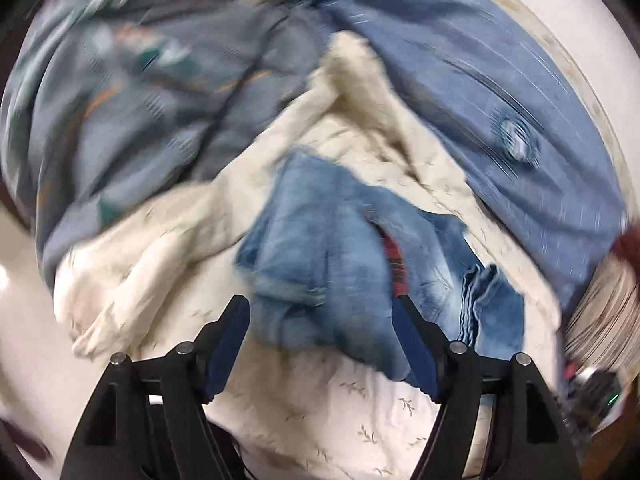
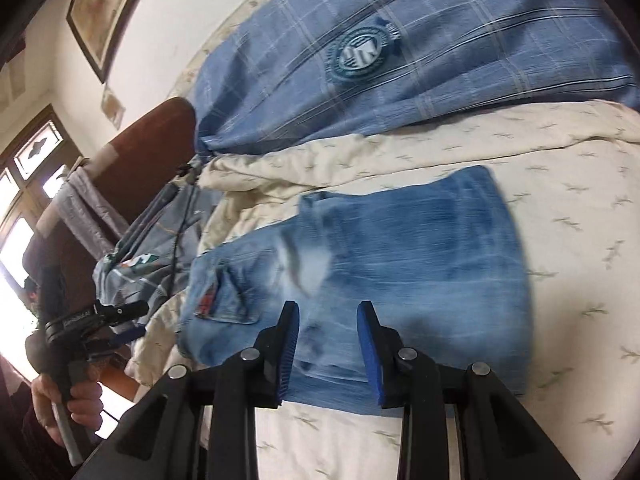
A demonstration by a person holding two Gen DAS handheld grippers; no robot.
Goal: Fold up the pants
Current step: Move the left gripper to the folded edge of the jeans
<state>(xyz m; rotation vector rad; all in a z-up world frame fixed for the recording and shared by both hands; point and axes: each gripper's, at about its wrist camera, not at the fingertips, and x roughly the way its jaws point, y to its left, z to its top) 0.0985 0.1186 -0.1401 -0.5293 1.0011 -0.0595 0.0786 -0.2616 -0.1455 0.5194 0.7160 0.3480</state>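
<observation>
Nearest, the right tool (image 2: pixel 327 312) hangs with its fingers apart over the near edge of the jeans (image 2: pixel 400 256), probably to take it. The jeans lie partly folded on the cream bedcover (image 2: pixel 560 208). The left tool (image 1: pixel 320 308) is apart too, empty. Farther lies a blue checked cloth (image 2: pixel 440 40).

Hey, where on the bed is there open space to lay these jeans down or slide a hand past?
Bare cream bedspread lies right of the jeans, and a strip runs between their near edge and the right gripper. Behind, the blue checked quilt crowds in; to the left, bunched spread and grey patterned cloth pile up.
</observation>
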